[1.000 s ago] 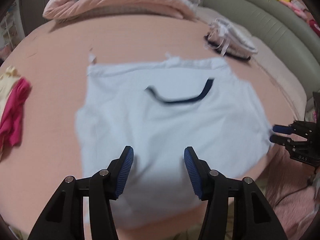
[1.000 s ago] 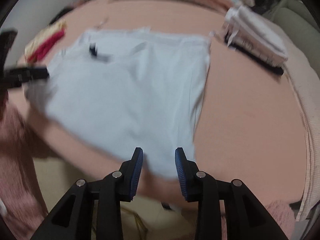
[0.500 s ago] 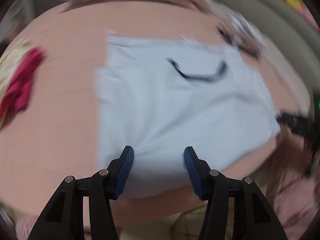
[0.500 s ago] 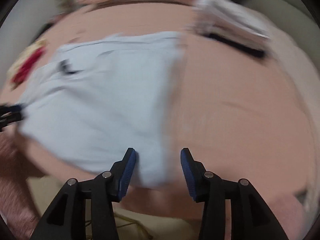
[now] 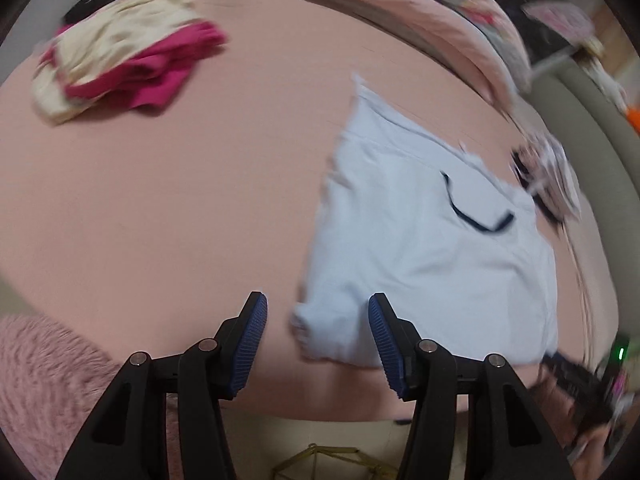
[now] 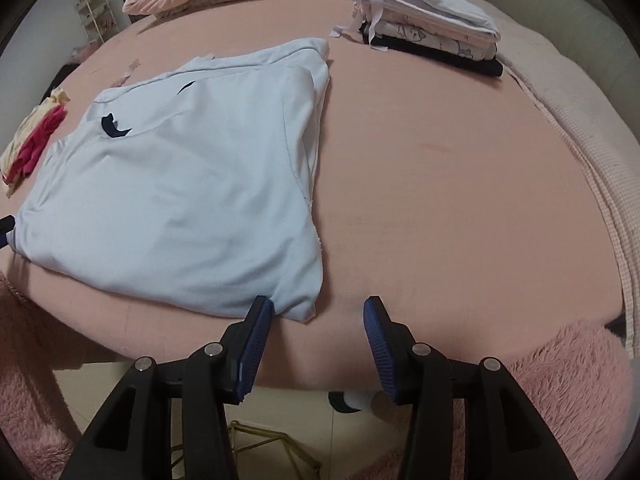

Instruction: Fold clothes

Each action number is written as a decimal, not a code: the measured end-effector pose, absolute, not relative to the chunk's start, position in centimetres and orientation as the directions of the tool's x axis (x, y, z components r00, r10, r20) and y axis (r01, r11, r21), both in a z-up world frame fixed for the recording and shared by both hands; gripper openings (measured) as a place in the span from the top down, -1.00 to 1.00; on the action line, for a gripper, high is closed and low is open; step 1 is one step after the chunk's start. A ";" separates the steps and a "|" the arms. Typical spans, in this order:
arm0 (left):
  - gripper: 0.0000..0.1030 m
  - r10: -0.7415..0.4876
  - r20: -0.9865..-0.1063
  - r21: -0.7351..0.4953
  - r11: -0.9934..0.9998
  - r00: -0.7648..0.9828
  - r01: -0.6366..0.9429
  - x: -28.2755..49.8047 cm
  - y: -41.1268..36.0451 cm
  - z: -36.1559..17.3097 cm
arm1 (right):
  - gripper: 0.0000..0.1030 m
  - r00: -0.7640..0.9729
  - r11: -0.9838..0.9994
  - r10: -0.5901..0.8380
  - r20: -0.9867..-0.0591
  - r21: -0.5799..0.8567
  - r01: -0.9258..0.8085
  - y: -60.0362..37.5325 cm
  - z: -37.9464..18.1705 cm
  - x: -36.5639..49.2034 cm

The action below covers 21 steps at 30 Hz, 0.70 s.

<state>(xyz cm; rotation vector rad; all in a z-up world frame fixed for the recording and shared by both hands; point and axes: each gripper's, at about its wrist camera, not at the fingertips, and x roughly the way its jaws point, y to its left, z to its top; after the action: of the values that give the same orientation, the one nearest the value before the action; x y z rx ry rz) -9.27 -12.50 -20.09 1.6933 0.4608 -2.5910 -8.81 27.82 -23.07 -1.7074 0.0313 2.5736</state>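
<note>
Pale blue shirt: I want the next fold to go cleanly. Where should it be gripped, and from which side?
Take the pale blue shirt by its two near corners, coming from the bed's near edge. It lies flat, and each corner already sits between an open claw: left claw, right claw, its jaws opening.

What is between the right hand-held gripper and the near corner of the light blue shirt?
Nothing visible. The near corner of the light blue shirt lies on the pink bed, just inside the opening jaws of the right hand-held gripper, beside its left pad. The pile of folded clothes sits far behind.
</note>
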 end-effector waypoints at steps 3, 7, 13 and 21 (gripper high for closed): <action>-0.01 0.071 -0.929 -0.134 -0.979 -0.363 0.154 -9.8 -11.5 -21.0 | 0.04 -0.390 -0.998 0.047 -0.920 -0.028 -0.054 27.8 -23.3 -9.0; -0.02 0.036 -0.935 -0.096 -0.984 -0.354 0.153 -9.7 -11.7 -20.3 | -0.06 -0.342 -0.990 0.143 -0.929 -0.129 -0.063 28.1 -23.5 -8.9; -0.01 0.010 -0.902 -0.071 -0.990 -0.431 0.125 -9.3 -10.8 -17.6 | -0.06 -0.423 -0.974 0.132 -0.896 -0.039 -0.221 31.8 -20.4 -7.7; -0.01 -0.004 -0.899 0.054 -0.993 -0.437 -0.102 -10.4 -5.6 -18.2 | -0.04 -0.400 -0.985 0.162 -0.902 -0.174 -0.008 27.2 -22.7 -9.9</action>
<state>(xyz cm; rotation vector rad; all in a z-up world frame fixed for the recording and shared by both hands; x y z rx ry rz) -10.37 -5.58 -18.20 1.6952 -0.1599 -2.7085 -9.88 27.22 -22.67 -1.6597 -0.2155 2.5374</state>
